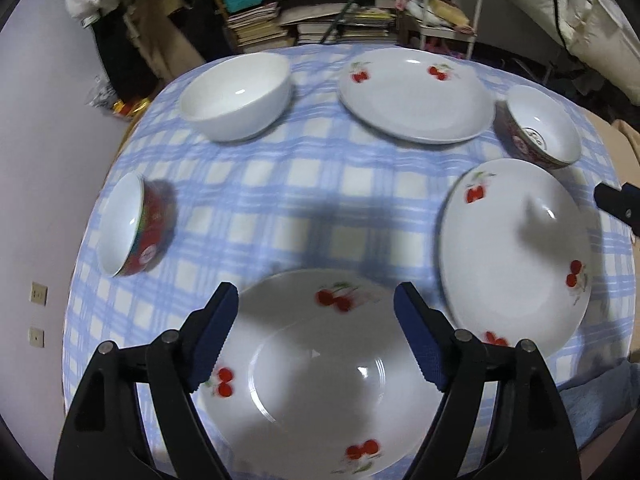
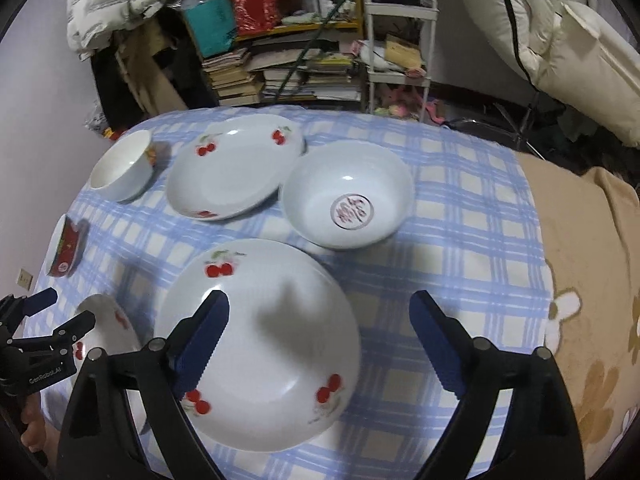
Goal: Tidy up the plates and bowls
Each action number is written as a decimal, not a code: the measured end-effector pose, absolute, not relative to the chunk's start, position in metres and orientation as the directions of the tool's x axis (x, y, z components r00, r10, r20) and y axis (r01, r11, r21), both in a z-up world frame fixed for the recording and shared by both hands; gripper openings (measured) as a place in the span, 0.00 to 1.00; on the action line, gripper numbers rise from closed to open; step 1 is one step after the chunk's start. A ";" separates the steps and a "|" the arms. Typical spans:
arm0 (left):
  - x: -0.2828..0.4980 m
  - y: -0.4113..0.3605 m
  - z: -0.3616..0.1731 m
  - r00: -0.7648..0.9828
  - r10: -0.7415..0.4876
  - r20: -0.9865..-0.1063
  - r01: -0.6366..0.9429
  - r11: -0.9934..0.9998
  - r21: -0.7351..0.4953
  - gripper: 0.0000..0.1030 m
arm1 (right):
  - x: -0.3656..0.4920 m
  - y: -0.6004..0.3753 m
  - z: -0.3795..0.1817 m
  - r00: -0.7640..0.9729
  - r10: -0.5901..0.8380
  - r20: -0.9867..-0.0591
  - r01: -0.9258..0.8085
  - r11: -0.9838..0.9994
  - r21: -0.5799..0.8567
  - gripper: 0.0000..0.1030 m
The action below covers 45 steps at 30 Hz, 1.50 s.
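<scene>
Three white cherry-print plates lie on the blue checked tablecloth (image 1: 280,184). My left gripper (image 1: 316,332) is open just above the nearest plate (image 1: 320,392), gripping nothing. A second plate (image 1: 516,256) lies to its right and a third plate (image 1: 416,96) sits at the back. In the right wrist view my right gripper (image 2: 320,340) stands open, empty, over that second plate (image 2: 260,352). A plain white bowl (image 1: 236,96), a red-sided bowl (image 1: 136,228) at the left edge and another red-sided bowl (image 2: 348,196) with a red mark inside stand apart.
The table's left edge drops off beside a pale wall (image 1: 40,160). Behind the table are stacked books (image 2: 248,76), a white metal rack (image 2: 400,52) and white bedding (image 2: 560,40). A tan flowered blanket (image 2: 592,280) lies to the right. A hand (image 2: 36,428) holds the left gripper (image 2: 64,310).
</scene>
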State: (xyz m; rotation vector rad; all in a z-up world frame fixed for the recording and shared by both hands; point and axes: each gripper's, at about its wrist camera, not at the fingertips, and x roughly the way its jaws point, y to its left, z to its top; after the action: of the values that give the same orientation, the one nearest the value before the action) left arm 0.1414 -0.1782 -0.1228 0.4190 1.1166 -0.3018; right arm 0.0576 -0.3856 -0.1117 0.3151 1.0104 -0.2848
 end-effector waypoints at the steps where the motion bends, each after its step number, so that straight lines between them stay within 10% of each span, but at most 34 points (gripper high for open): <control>1: 0.142 -0.184 -0.124 0.408 -0.027 -0.912 0.444 0.879 0.173 0.77 | 0.057 -0.388 -0.115 0.492 -0.080 -0.867 0.379 0.916 0.130 0.93; 11: 0.157 -0.227 -0.150 0.345 -0.037 -0.938 0.494 0.857 0.147 0.77 | 0.053 -0.407 -0.142 0.424 -0.003 -0.906 0.435 0.878 0.201 0.93; 24: 0.164 -0.243 -0.181 0.236 -0.049 -0.971 0.519 0.850 0.084 0.77 | 0.058 -0.411 -0.187 0.273 0.089 -0.958 0.467 0.858 0.213 0.61; 32: 0.158 -0.254 -0.193 0.211 -0.021 -0.977 0.568 0.816 0.105 0.76 | 0.057 -0.411 -0.189 0.279 0.090 -0.956 0.471 0.855 0.218 0.60; 41: 0.137 -0.277 -0.191 0.230 -0.079 -0.970 0.621 0.780 0.083 0.27 | 0.058 -0.413 -0.187 0.283 0.103 -0.954 0.471 0.851 0.232 0.39; 45: 0.136 -0.280 -0.192 0.209 -0.088 -0.974 0.615 0.786 0.060 0.26 | 0.054 -0.416 -0.189 0.285 0.138 -0.949 0.472 0.841 0.264 0.27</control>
State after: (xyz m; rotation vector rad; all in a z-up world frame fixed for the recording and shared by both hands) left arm 0.1356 -0.2805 -0.1925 0.4942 1.2770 -0.5176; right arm 0.0544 -0.4163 -0.1889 0.5652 1.2804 -0.2402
